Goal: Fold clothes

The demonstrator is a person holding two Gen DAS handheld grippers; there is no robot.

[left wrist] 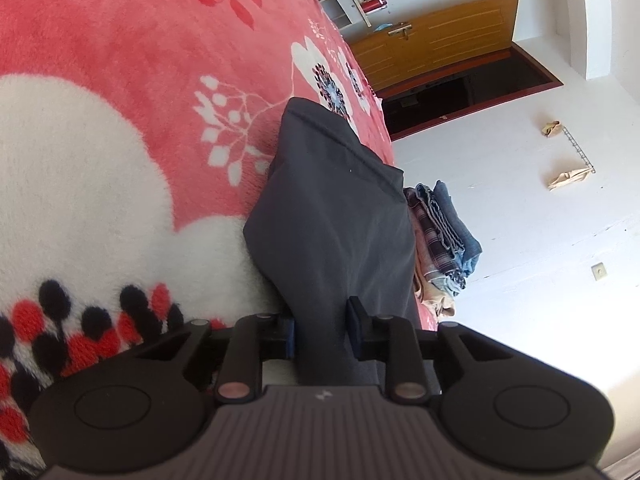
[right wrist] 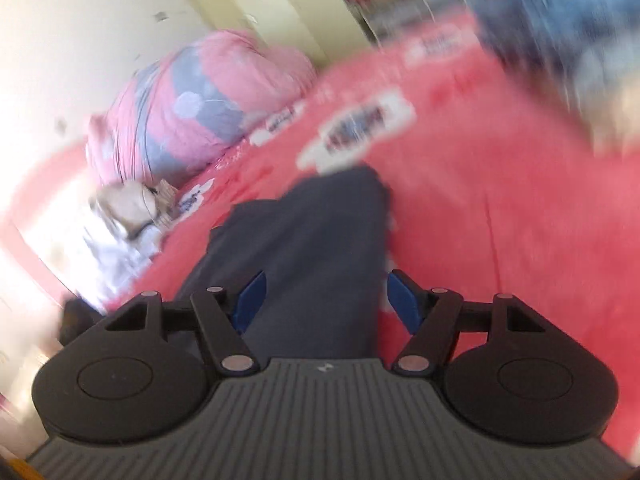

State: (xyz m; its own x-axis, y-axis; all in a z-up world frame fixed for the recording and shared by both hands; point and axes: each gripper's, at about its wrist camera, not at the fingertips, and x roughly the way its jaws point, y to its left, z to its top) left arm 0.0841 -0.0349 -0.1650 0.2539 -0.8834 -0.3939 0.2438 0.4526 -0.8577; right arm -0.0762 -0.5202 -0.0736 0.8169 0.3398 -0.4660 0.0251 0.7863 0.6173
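The dark garment (left wrist: 332, 208) lies on the bed's pink floral blanket (left wrist: 132, 64), already narrowed to a long doubled strip, its far end resting flat near the blanket's far edge and its near end raised toward both cameras. The left gripper (left wrist: 322, 328) has its jaws closed in on a bunched end of the cloth, pinching it between the dark pads. The right gripper (right wrist: 324, 300) straddles the same cloth, but its jaws stand spread, with a gap showing between each blue pad and the fabric, so it holds nothing; the right wrist view is smeared by motion, so finer detail is lost there. Beyond the garment, at the blanket's edge toward the wall, sits a stack of folded clothes (left wrist: 444, 236), and in the right wrist view a pink quilt bundle (right wrist: 200, 108) is heaped at another end of the bed. Judging from this, a fold of the strip is in hand, with one end lifted. The next move seems to call for the right jaws to close on the cloth beside the left, then both ends to be carried together over the flat part, kept level so the edges meet without the layers slipping.
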